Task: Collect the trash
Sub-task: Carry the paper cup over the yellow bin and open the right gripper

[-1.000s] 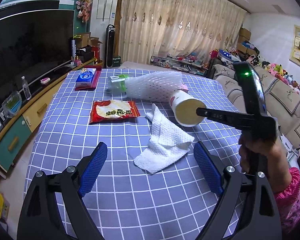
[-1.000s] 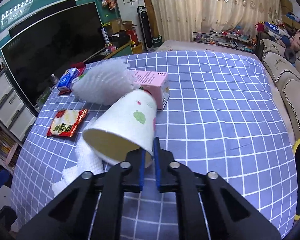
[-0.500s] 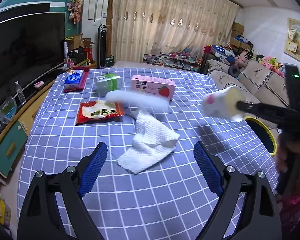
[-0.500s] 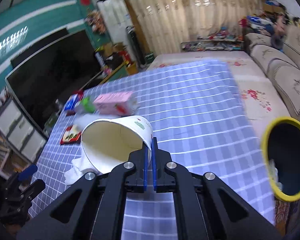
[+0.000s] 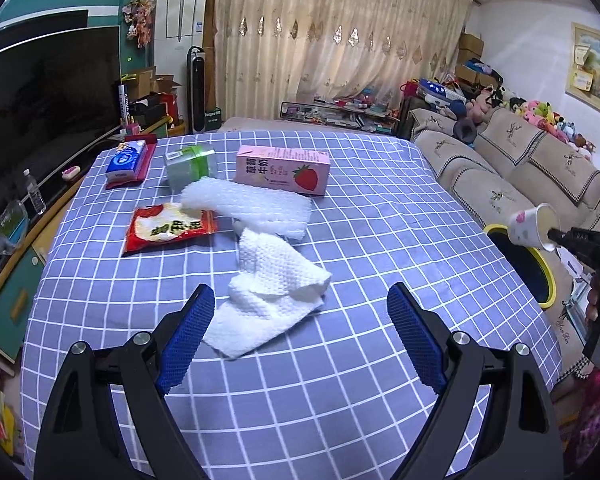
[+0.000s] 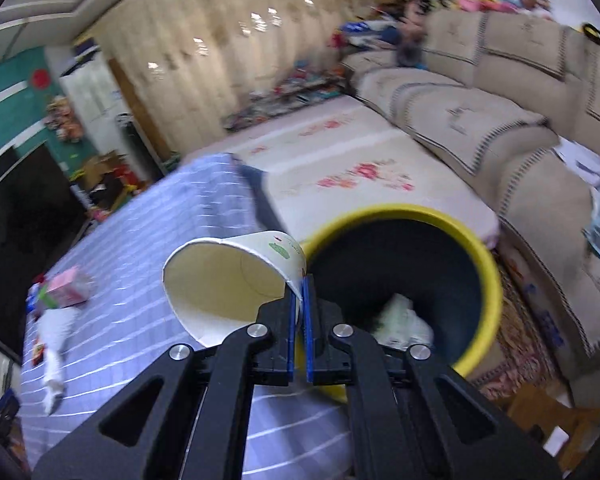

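Observation:
My right gripper [image 6: 299, 300] is shut on the rim of a white paper cup [image 6: 236, 280], held tilted beside the table's right edge and next to the mouth of a yellow-rimmed dark bin [image 6: 484, 256]. The left wrist view shows the same cup [image 5: 530, 226] above the bin [image 5: 540, 276]. My left gripper [image 5: 300, 332] stands open low over the checked tablecloth, just short of a crumpled white paper towel [image 5: 272, 292]. Behind it lie a white foam net sleeve [image 5: 248, 206], a red snack packet [image 5: 168, 228] and a pink strawberry milk carton [image 5: 284, 170].
A green-banded clear box [image 5: 190, 166] and a blue tissue pack [image 5: 126, 160] sit at the table's far left. A beige sofa [image 5: 500, 168] runs along the right, a TV [image 5: 40, 108] along the left. Some white trash [image 6: 400, 320] lies inside the bin.
My right gripper swung the cup away from the table's middle to the bin at the right, rolling as it went. The foam sleeve came to rest flat on the cloth. My left gripper edged forward.

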A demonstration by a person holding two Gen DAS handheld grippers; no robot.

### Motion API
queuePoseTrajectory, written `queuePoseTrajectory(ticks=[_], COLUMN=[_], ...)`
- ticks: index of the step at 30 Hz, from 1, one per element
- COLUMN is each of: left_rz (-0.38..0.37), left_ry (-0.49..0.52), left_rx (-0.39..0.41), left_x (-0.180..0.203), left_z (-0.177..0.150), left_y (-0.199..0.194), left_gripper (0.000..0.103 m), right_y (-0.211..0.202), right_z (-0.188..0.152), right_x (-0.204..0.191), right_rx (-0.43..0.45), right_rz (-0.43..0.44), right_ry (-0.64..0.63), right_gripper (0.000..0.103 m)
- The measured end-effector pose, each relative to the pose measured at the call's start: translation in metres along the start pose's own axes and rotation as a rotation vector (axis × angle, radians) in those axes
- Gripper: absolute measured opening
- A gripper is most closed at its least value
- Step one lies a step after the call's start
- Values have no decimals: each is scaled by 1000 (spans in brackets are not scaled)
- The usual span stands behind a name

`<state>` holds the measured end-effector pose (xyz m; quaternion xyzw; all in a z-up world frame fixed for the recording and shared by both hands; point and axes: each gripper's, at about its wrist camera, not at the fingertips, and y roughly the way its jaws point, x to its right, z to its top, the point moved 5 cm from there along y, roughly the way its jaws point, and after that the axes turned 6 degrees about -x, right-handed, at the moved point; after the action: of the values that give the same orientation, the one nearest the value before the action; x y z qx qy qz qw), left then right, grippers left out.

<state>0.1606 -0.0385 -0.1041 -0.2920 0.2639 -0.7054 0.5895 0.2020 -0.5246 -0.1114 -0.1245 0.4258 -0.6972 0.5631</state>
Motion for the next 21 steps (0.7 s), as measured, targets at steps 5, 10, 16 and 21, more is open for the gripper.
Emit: queuePoseTrajectory(ticks=[5,10,16,21], left_rz=[5,13,26,48], left_ry=[19,24,24,17], left_rx=[-16,-31,-43,-58], left_x=[12,18,19,18], left_z=[2,4,8,8], left_y=[9,16,25,32], left_gripper=[87,87,87,87], right_y=[30,51,53,42], right_z=[3,0,-1,-4], right_x=[35,56,68,67], right_rx=[-50,-95,-92,-73], right_rz=[-57,-88,-76,-44], right_ry=[46,80,110,104], right_gripper=[5,17,34,41])
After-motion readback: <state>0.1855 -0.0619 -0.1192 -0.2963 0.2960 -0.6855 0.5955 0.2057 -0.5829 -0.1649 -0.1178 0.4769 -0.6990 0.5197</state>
